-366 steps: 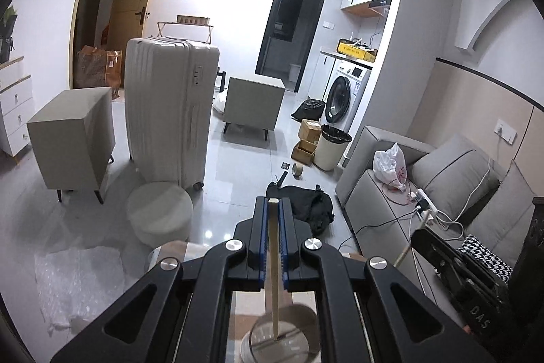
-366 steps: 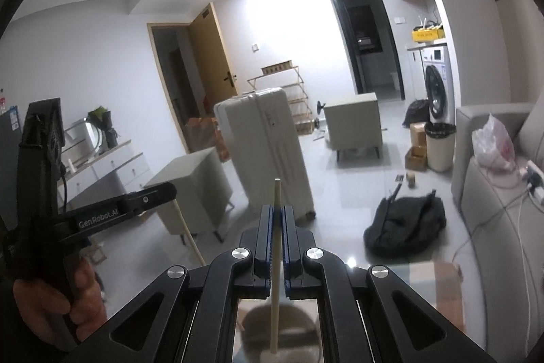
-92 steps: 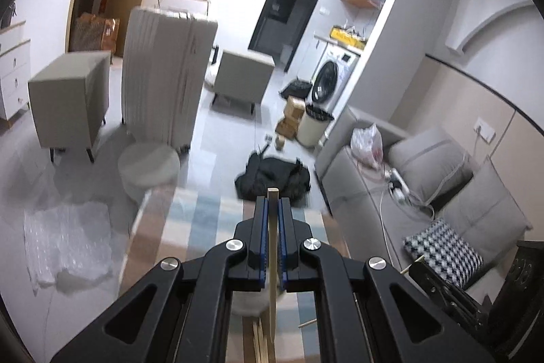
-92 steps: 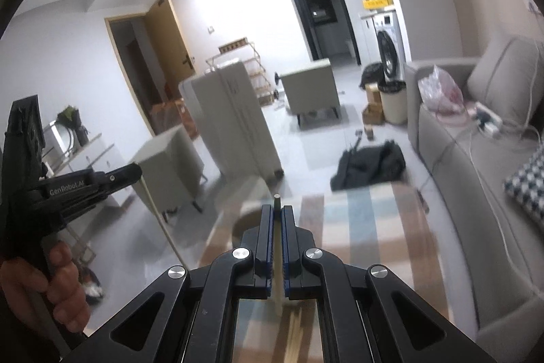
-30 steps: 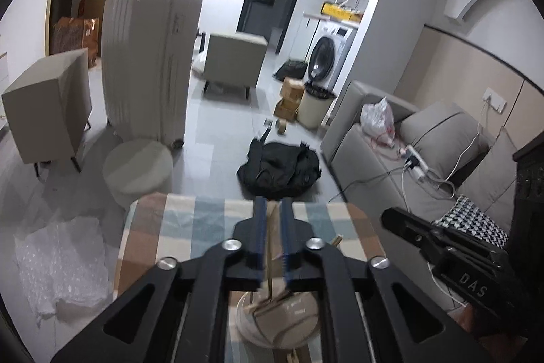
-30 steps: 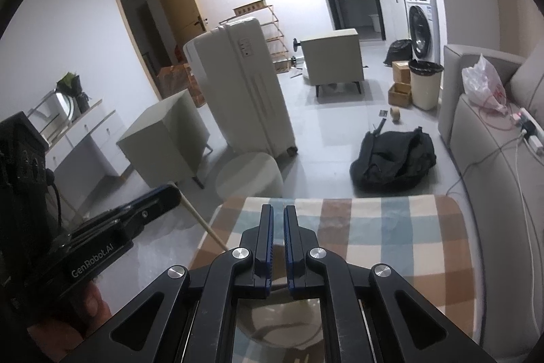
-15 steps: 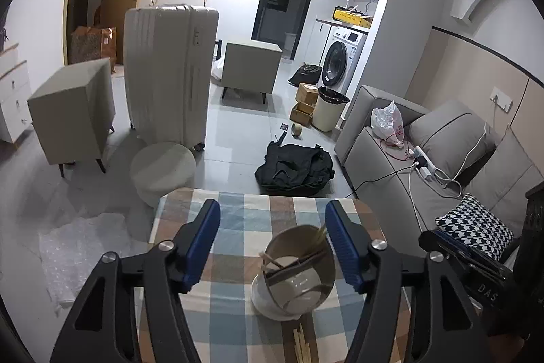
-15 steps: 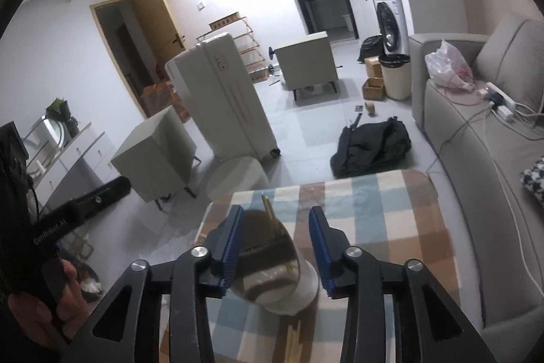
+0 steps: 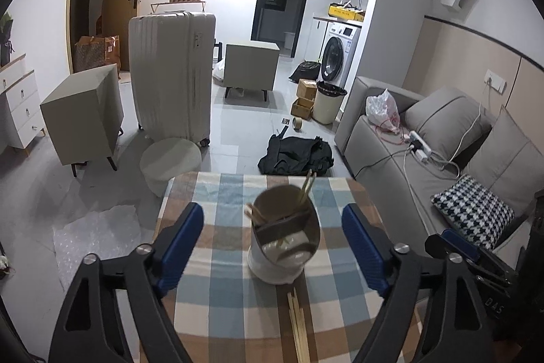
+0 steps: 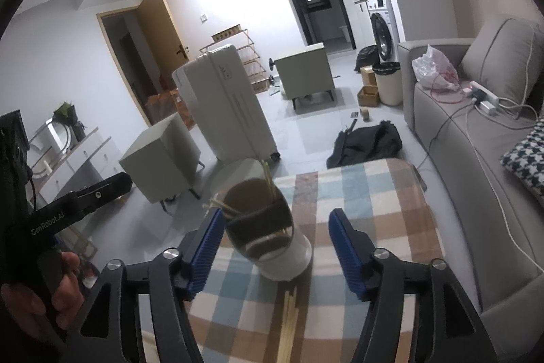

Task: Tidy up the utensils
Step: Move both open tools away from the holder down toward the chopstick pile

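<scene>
Left gripper: its blue pads stand wide apart; the jaws have just been opening, and no pad touches anything. The holder shows in the gap between them, further along the table.
Right gripper: also apart with nothing clamped, and its jaws have just been opening too. The left pad is just beside the holder's side; whether it touches, I cannot tell.
Utensil holder: a round white container with a dark inside and a dark partition across the mouth. It stands on the tablecloth, near the middle of the table.
Chopsticks in the holder: several light wooden sticks. Some lean to the far right of the rim, and others lean to the left side.
Loose chopsticks: a small bundle that lies flat on the cloth, just in front of the holder, pointing toward the camera.
Tablecloth: checked in blue, brown and white; it covers the whole table top.
Hand: in the right wrist view, a person's hand holds the handle of the left gripper at the left edge.
Background: a pale suitcase stands on the floor, a black bag lies beyond the table, and a grey sofa is on the right.
</scene>
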Demonstrator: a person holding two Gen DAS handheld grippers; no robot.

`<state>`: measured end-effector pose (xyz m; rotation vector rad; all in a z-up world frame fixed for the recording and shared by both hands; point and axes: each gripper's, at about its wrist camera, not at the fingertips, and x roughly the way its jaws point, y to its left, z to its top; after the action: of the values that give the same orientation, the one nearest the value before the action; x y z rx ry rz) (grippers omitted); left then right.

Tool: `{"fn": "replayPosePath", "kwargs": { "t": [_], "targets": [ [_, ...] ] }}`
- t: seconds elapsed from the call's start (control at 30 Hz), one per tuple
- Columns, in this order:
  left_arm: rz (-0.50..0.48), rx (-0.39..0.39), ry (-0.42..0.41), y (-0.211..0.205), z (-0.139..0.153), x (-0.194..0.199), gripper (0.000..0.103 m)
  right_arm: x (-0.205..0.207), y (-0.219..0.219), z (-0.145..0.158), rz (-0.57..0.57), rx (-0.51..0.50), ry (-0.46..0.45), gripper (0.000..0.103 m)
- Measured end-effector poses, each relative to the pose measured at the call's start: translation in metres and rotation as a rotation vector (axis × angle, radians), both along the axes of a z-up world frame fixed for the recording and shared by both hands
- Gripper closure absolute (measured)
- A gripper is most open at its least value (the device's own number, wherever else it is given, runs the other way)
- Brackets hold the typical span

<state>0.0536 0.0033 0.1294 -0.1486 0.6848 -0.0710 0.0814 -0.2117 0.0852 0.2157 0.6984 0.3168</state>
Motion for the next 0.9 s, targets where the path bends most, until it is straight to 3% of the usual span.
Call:
{"fn": "replayPosePath", "kwargs": {
  "t": [0.3, 0.53, 0.73, 0.83, 0.9],
  "targets": [
    [0.022, 0.009, 0.046, -0.005, -0.033, -0.022, 0.02, -0.033, -0.004, -0.027, 0.012, -0.036, 0.024, 0.018],
    [0.046, 0.023, 0.104, -0.006, -0.066, -0.03, 0.02, -0.041, -0.002, -0.054, 0.045, -0.069, 0.071, 0.012],
    [0.059, 0.033, 0.196, -0.001, -0.101, -0.027, 0.02, -0.034, 0.004, -0.095, 0.055, -0.119, 0.186, 0.011],
    [0.085, -0.025, 0.275, 0.01, -0.114, -0.018, 0.02, -0.024, 0.008, -0.121, 0.06, -0.143, 0.272, 0.011],
    [0.097, -0.021, 0.304, 0.014, -0.119, -0.014, 0.02, -0.018, 0.011, -0.137, 0.068, -0.147, 0.326, 0.011]
  ]
}}
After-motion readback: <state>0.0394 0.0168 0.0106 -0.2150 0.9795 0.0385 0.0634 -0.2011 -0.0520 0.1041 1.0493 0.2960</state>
